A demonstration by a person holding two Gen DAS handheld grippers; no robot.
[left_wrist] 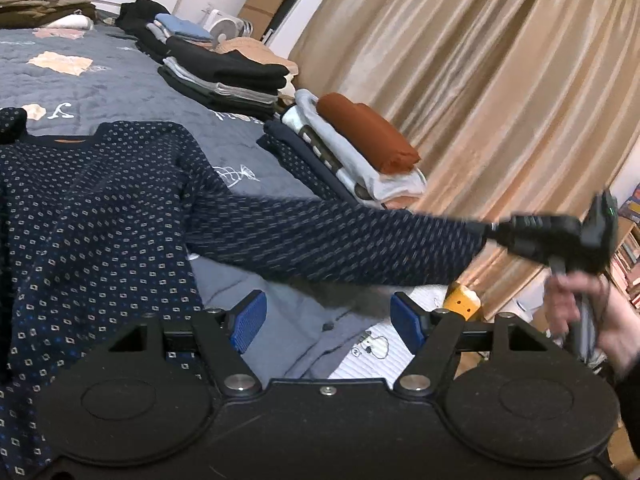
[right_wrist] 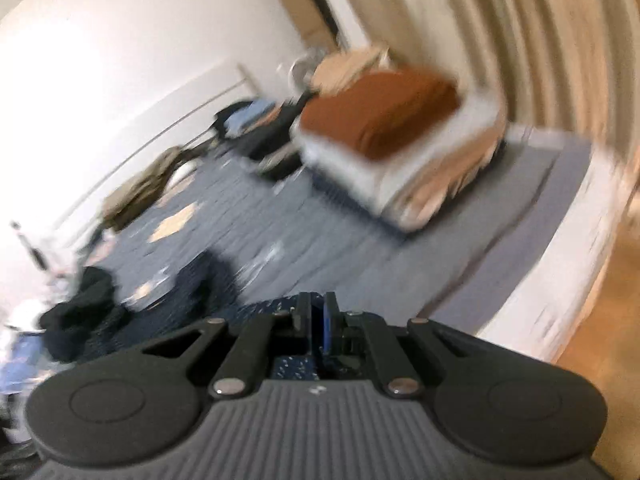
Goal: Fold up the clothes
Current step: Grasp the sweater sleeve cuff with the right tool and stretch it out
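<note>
A navy sweater with small pale dots (left_wrist: 92, 216) lies spread on the bed, neckline at the far side. Its right sleeve (left_wrist: 340, 240) is stretched out to the right, off the bed edge, with my right gripper (left_wrist: 494, 232) shut on the cuff; a hand (left_wrist: 584, 312) holds that gripper's handle. In the blurred right wrist view my right gripper (right_wrist: 318, 320) has its jaws pressed together on navy dotted cloth (right_wrist: 276, 306). My left gripper (left_wrist: 328, 322) hovers open above the bed beside the sweater's body, blue pads (left_wrist: 250, 320) wide apart, nothing between them.
Stacks of folded clothes line the bed's right side: one topped by a rust-brown piece (left_wrist: 368, 136), a dark one (left_wrist: 228, 76) behind it. A grey-blue quilt (left_wrist: 100, 88) covers the bed. Beige curtains (left_wrist: 500, 80) hang at right. A white garment with a cartoon print (left_wrist: 376, 348) lies near my left gripper.
</note>
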